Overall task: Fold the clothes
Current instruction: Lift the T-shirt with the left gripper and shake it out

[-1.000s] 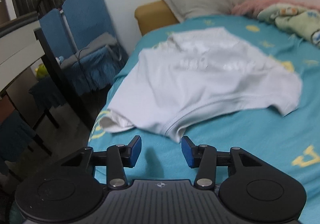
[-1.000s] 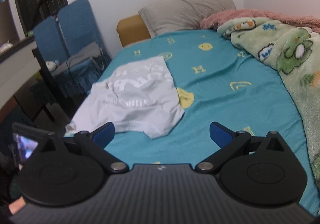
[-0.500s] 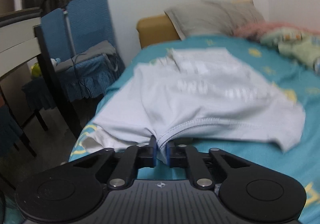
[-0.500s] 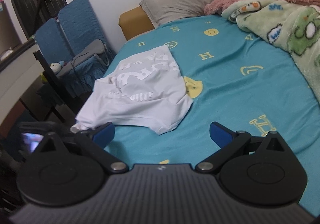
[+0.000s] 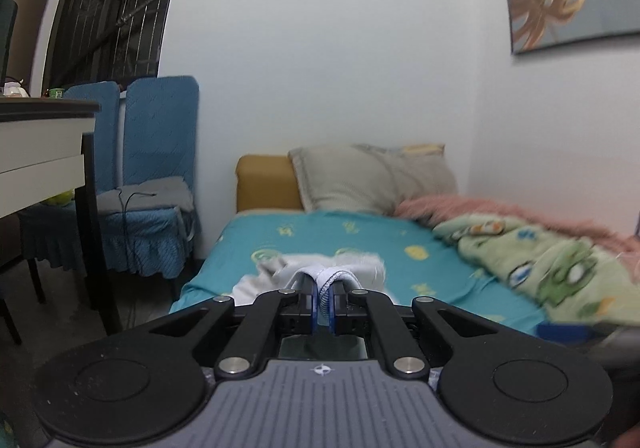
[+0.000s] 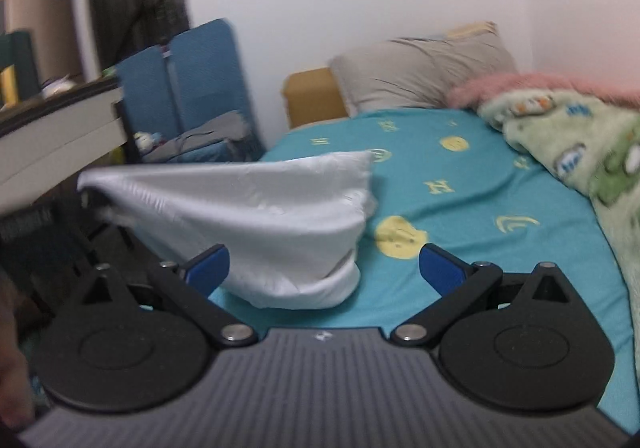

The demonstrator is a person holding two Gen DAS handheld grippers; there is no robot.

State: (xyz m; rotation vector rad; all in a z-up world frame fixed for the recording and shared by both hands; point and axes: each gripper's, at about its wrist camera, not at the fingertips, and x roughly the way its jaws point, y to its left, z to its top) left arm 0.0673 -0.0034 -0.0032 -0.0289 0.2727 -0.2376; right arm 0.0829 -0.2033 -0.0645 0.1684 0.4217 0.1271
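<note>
My left gripper (image 5: 323, 298) is shut on the hem of a white T-shirt (image 5: 332, 275), whose stitched edge bulges up between the blue pads. In the right wrist view the white T-shirt (image 6: 256, 224) hangs lifted from its left corner, stretched above the teal bedsheet (image 6: 460, 207), its lower part still resting on the bed. My right gripper (image 6: 324, 268) is open and empty, just in front of the shirt's low hanging fold.
A grey pillow (image 6: 424, 75) and yellow headboard (image 6: 312, 95) lie at the far end. A green and pink blanket (image 6: 580, 143) runs along the right. A blue chair (image 5: 148, 175) and a desk (image 5: 40, 151) stand left of the bed.
My left gripper closed on the shirt's hem and lifted it, tilting up toward the wall. The shirt rose off the bed on its left side. My right gripper stayed open and moved closer.
</note>
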